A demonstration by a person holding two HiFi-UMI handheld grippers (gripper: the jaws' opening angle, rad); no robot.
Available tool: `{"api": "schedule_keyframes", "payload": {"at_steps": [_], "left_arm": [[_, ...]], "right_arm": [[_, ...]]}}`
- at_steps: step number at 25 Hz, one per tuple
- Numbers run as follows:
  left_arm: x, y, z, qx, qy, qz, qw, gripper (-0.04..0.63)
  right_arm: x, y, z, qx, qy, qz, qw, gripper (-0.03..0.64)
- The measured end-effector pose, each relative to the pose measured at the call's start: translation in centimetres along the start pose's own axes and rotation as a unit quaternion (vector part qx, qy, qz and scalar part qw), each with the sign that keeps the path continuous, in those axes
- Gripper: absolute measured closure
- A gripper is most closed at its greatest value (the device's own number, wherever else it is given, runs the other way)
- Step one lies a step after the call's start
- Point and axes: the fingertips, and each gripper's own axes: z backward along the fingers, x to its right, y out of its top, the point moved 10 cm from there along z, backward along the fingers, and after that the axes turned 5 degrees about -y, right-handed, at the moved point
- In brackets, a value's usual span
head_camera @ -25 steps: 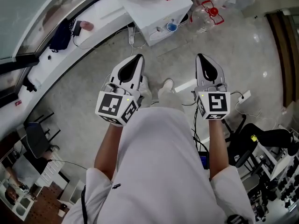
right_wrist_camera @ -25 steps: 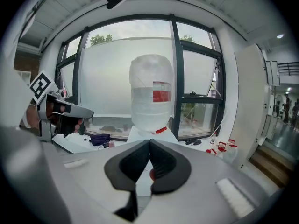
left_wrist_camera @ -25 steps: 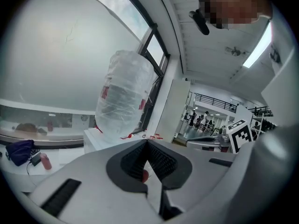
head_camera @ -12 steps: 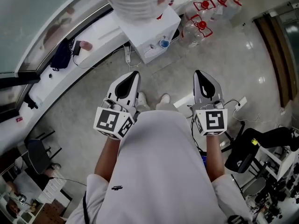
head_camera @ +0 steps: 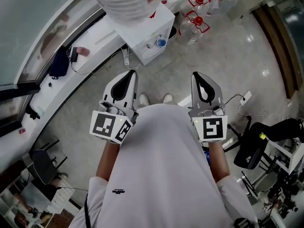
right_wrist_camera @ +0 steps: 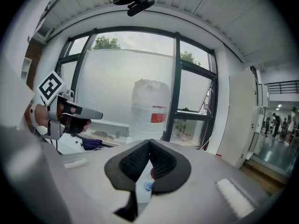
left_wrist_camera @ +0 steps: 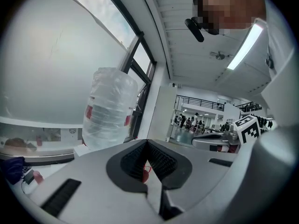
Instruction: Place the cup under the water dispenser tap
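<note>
We take the small blue round thing at the front of the water dispenser (head_camera: 153, 23) for the cup (head_camera: 161, 42), though it is too small to be sure. It looks like a light, thin-walled and probably empty cup. We judge that it would tip at a nudge and buckle under a hard squeeze. We would take it across the side wall, a little below the rim, with a gentle close and the cup kept upright.

The left gripper (head_camera: 129, 75) and the right gripper (head_camera: 197, 74) are both held in front of the person's body, with their jaws together and nothing between them. Both are well apart from the cup.

In the head view the cup lies between 1 and 2 o'clock from the left gripper's tips, and between 10 and 11 o'clock from the right's. In the right gripper view it shows low through the gap behind the closed pads, at 6 o'clock from the tips. The large water bottle (right_wrist_camera: 150, 108) stands above it at 12 o'clock. We cannot tell whether the cup rests on a ledge or on the floor.
</note>
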Motion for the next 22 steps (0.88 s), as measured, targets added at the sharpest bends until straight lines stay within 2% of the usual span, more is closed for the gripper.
{"api": "schedule_keyframes", "payload": {"at_steps": [7, 12, 17, 22], "left_arm": [[0.5, 0.8, -0.1, 0.007, -0.013, -0.002, 0.9999, 0.589], [0.9, 0.8, -0.2, 0.001, -0.022, 0.0, 0.9998, 0.588], [0.8, 0.8, 0.1, -0.003, -0.024, 0.005, 0.9997, 0.588], [0.7, 0.7, 0.5, 0.0, -0.02, 0.012, 0.9997, 0.589]], "right_arm": [[0.1, 2.1, 0.2, 0.025, 0.005, -0.031, 0.999, 0.606], [-0.1, 2.5, 0.5, 0.019, 0.02, -0.031, 0.999, 0.606], [-0.8, 2.0, 0.6, 0.002, 0.005, -0.034, 0.999, 0.607], [-1.1, 1.8, 0.8, -0.001, 0.01, -0.046, 0.999, 0.607]]}}
